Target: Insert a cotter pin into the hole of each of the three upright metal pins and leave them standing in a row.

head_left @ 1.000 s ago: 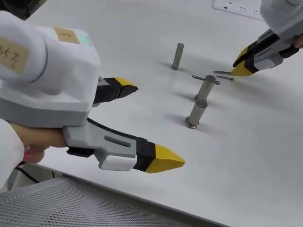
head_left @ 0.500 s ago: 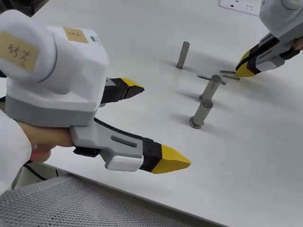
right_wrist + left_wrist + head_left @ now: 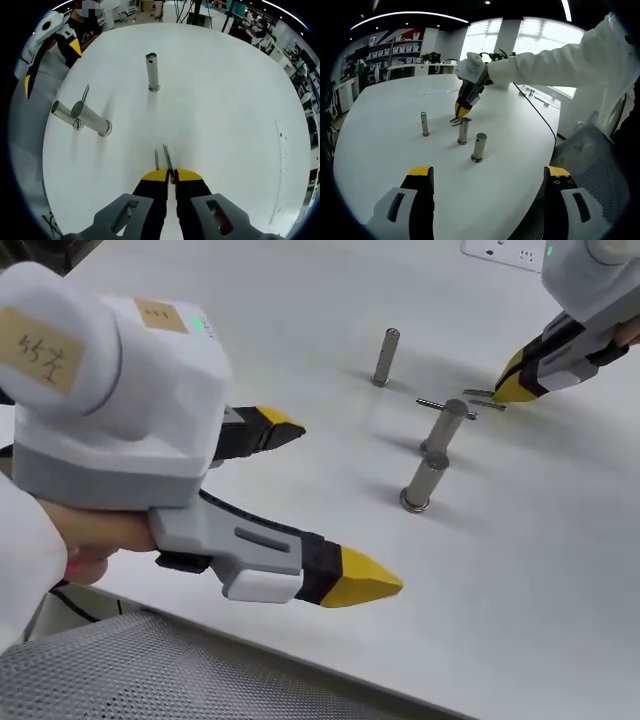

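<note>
Standing on the white table [image 3: 560,570] were three upright metal pins in a loose row: the far pin [image 3: 385,355], the middle pin [image 3: 443,427] and the near pin [image 3: 424,483], each apart from the others. Only the middle pin held anything, an inserted cotter pin [image 3: 438,406] lying crosswise through the hole near its top, its ends sticking out on both sides. In the right gripper view the right gripper [image 3: 173,175] had its yellow-tipped jaws drawn almost together, pinching the end of the gripped cotter pin [image 3: 167,157], which lay flat on the table; a second loose cotter pin [image 3: 156,160] lay just beside it, roughly parallel. The left gripper [image 3: 488,172] hung above the near edge of the table, well apart from the pins, its jaws spread wide with nothing between them. The tabletop was plain, matte and rounded at its edge, with a white power strip [image 3: 500,252] at the far side. A grey mesh chair [image 3: 150,670] sat below the near edge. Beyond the table the left gripper view showed a bright office with shelving [image 3: 395,47], tall windows [image 3: 480,32] and a potted plant [image 3: 497,54], and a white sleeve [image 3: 555,55] reached in behind the right gripper.
</note>
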{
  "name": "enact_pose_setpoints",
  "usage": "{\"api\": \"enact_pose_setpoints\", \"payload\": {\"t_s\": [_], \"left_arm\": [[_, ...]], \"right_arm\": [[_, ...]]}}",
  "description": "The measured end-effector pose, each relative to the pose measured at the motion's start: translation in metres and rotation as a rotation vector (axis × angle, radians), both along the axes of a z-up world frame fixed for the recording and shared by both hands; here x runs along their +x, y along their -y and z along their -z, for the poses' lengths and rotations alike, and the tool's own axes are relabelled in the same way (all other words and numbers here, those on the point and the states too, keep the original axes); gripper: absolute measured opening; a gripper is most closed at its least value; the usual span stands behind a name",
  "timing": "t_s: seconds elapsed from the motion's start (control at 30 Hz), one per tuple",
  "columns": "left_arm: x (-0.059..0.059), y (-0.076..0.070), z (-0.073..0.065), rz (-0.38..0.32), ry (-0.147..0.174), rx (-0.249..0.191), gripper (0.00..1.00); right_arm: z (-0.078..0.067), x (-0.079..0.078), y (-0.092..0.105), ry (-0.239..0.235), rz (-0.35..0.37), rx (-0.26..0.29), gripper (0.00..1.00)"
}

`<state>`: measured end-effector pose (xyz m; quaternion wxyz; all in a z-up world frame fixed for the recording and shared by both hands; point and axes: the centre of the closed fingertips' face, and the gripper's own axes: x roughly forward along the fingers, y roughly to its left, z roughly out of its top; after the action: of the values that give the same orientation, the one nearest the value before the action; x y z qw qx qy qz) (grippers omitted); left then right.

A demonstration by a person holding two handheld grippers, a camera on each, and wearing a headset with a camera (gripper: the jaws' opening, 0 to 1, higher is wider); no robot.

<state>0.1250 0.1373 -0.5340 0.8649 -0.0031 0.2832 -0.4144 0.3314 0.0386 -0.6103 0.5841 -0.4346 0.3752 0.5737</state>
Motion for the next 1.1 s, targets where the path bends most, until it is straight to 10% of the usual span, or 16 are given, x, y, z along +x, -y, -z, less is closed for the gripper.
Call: {"api": "enact_pose_setpoints", "payload": {"t_s": [1.1], "left_arm": [[0.006,0.008,-0.015,-0.044,0.028,-0.014,0.83]], "right_arm": [[-0.016,0.005,0.007,0.100,-0.004,0.041,0.00]]}}
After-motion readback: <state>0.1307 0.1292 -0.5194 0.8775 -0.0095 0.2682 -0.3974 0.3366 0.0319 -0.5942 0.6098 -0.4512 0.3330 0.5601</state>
